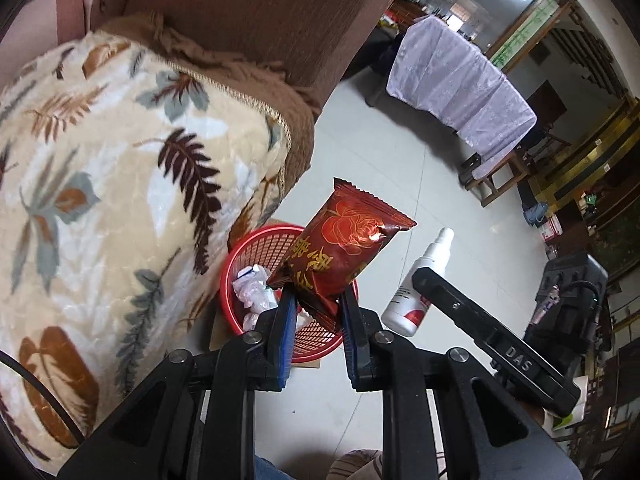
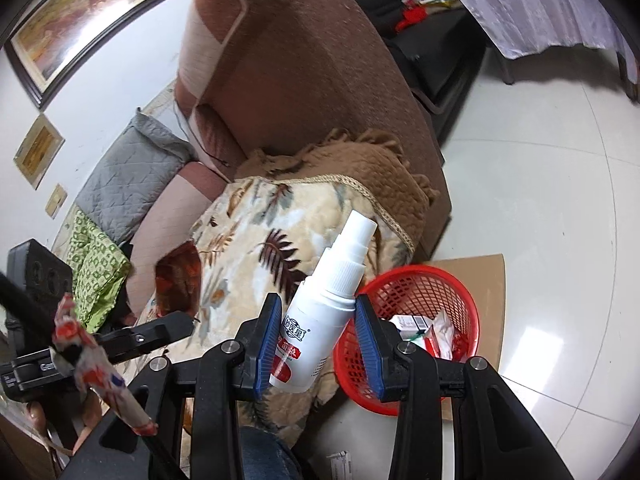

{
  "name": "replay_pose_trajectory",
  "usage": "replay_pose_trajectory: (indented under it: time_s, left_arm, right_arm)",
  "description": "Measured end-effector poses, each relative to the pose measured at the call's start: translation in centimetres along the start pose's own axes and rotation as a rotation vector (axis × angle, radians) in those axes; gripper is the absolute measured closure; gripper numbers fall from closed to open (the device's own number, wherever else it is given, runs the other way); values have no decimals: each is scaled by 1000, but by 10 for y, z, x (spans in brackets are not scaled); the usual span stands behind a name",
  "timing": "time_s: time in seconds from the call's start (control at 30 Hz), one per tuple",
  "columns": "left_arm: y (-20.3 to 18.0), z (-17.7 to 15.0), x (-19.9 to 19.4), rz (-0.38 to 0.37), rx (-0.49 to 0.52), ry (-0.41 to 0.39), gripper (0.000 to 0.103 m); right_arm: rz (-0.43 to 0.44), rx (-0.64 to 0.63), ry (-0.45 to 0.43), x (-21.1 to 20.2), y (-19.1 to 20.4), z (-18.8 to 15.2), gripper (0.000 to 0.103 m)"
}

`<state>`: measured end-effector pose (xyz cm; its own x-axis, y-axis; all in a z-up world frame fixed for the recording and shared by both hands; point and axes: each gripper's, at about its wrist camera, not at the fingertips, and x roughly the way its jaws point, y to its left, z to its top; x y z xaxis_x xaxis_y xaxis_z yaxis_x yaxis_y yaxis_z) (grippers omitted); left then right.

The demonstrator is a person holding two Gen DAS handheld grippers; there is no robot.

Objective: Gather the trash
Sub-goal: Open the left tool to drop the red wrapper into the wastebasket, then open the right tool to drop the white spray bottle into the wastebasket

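My left gripper (image 1: 316,300) is shut on a dark red snack wrapper (image 1: 344,248) and holds it above the red mesh basket (image 1: 256,248), which has crumpled paper and packets inside. My right gripper (image 2: 318,312) is shut on a white spray bottle (image 2: 324,312) with a red label, held up beside the basket (image 2: 420,292). The bottle also shows in the left wrist view (image 1: 416,292), to the right of the wrapper. The wrapper appears blurred in the right wrist view (image 2: 176,276).
The basket stands on a cardboard sheet (image 2: 480,276) on the white tiled floor (image 2: 540,180), against a brown sofa (image 2: 300,64) draped with a leaf-patterned blanket (image 1: 100,168). A cloth-covered table (image 1: 460,80) stands across the room. A red-white wrapped item (image 2: 92,364) hangs at left.
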<state>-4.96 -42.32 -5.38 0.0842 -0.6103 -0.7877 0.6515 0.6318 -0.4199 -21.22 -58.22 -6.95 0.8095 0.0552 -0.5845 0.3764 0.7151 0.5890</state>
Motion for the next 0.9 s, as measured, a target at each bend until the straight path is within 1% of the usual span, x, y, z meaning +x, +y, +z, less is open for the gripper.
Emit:
replay_pose_trajectory:
  time_s: [0.13, 0.23, 0.3, 0.37, 0.47, 0.5, 0.57, 0.63, 0.7, 0.73, 0.77, 0.9]
  left_arm:
    - [2, 4, 22, -6, -1, 47, 83]
    - [1, 6, 33, 1, 2, 64, 83]
    - [1, 9, 40, -8, 3, 86, 82]
    - [2, 11, 47, -16, -10, 104, 78]
    - [3, 11, 52, -23, -8, 116, 78]
    - [3, 10, 51, -20, -10, 116, 77]
    - [5, 9, 46, -27, -16, 107, 77]
    - [6, 7, 34, -14, -8, 83, 77]
    - [8, 4, 19, -1, -2, 49, 72]
    - [10, 3, 7, 12, -4, 22, 66]
    - [12, 1, -3, 20, -2, -6, 63]
    - [25, -11, -52, 54, -14, -108, 58]
  right_arm:
    - [-14, 17, 10, 7, -8, 0, 63]
    - [-24, 35, 18, 13, -14, 2, 63]
    - [-25, 51, 20, 16, -18, 2, 61]
    - [-28, 76, 23, 19, -24, 3, 60]
    - [-27, 110, 17, 18, -31, 4, 44]
    - [-29, 118, 8, 15, -33, 5, 43]
    - [-28, 122, 1, 10, -34, 6, 43]
    - [-25, 119, -4, 6, -33, 7, 43]
    - [-18, 109, -8, 3, -29, 7, 43]
    - [-14, 104, -12, 0, -25, 7, 43]
    - [-1, 96, -17, -2, -20, 6, 42]
    - [37, 48, -37, -8, 5, 5, 29]
